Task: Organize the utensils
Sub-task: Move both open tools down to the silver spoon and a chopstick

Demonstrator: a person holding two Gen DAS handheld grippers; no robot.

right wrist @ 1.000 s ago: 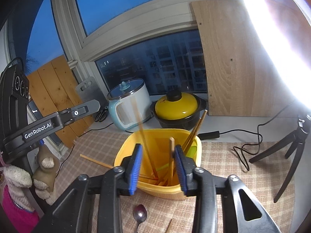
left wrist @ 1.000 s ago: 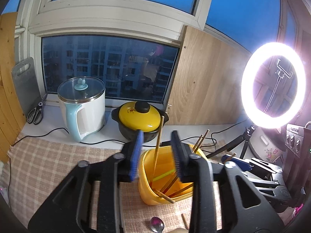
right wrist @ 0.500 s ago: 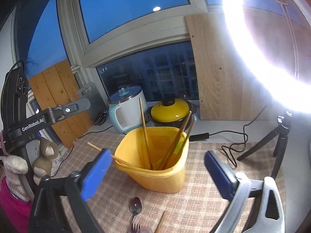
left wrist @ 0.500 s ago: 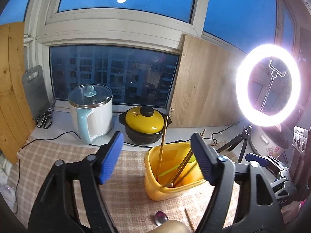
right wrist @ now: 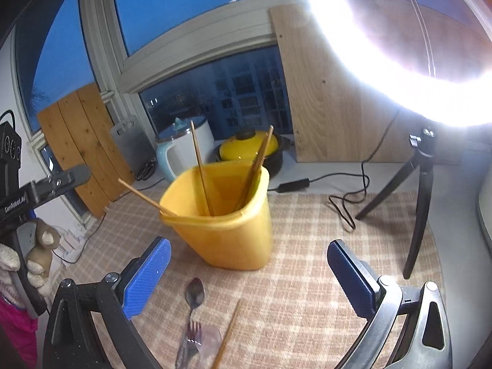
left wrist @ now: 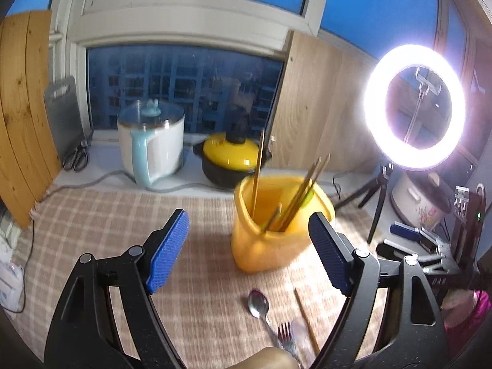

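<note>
You are by a dark window at night, with a bright ring light point(left wrist: 415, 104) shining on a tabletop point(left wrist: 101, 224) covered in a tan checked cloth. On the sill behind stand a white kettle with a pale blue handle point(left wrist: 150, 144) and a small black pot with a yellow lid point(left wrist: 230, 160).

In the middle of the cloth stands the tall yellow plastic tub point(right wrist: 227, 221). Long wooden chopsticks point(right wrist: 201, 169) stick up out of it and lean on its rim. One leans far out over the left edge.

Near you, on the cloth, lie the things not yet put away: a shiny metal spoon point(right wrist: 194, 292), a metal fork point(right wrist: 189, 341) touching the spoon's handle, and one loose wooden chopstick point(right wrist: 227, 332) just beside them.

Your left tongs point(left wrist: 249, 249) have just been opening, and nothing is between them. Your right tongs point(right wrist: 249, 273) have just been opening too. They are spread wide and empty.

I think the spoon and fork will feel hard, smooth and a bit slippery, and not heavy. Take the spoon by the thin handle, not the round bowl, so it does not slide out. It lies flat, so the pads must get down low on each side. The fork touches it, so it may move too.

The chopstick looks very light and stiff. It is thin and may roll. Pinch it near the middle so it does not tip.
</note>
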